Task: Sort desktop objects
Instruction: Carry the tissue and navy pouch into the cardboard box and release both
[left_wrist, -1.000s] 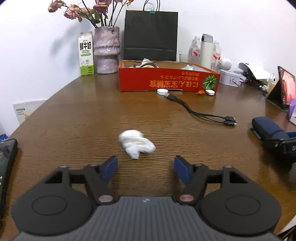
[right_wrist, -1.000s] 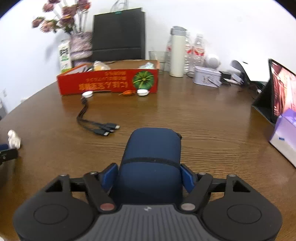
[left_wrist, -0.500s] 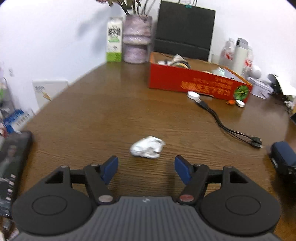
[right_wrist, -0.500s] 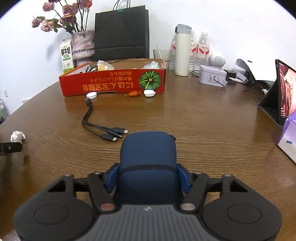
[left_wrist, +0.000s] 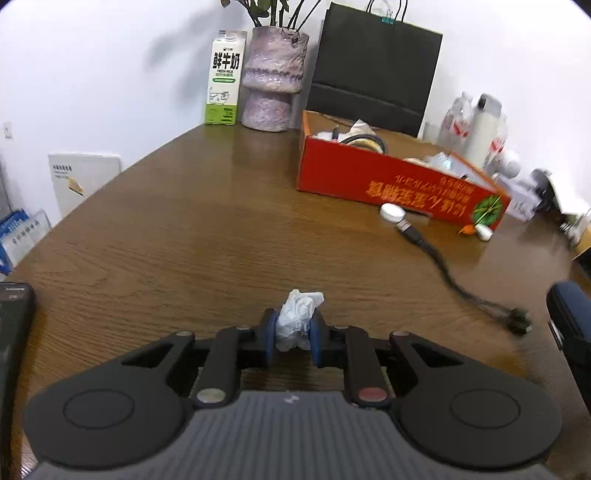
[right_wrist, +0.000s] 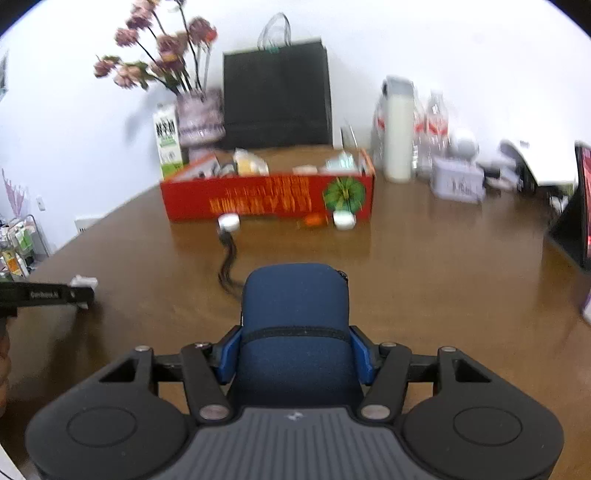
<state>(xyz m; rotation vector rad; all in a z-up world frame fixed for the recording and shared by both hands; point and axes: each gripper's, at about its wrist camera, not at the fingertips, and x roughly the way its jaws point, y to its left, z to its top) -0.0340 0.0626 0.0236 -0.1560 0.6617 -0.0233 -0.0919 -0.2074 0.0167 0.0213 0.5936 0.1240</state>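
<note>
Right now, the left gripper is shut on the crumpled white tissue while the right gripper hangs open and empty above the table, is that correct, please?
Not quite. The left gripper is indeed shut on the crumpled white tissue, but the right gripper is not empty: the right wrist view shows its blue fingers pressed against both sides of the navy zip pouch, gripping it.

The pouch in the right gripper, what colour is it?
Dark blue. The pouch shows best in the right wrist view, between the right gripper pads.

Left claw (left_wrist: 293, 332) pinched nearly closed on white paper; right claw (right_wrist: 294, 349) clamped wide around a blue pouch.
</note>
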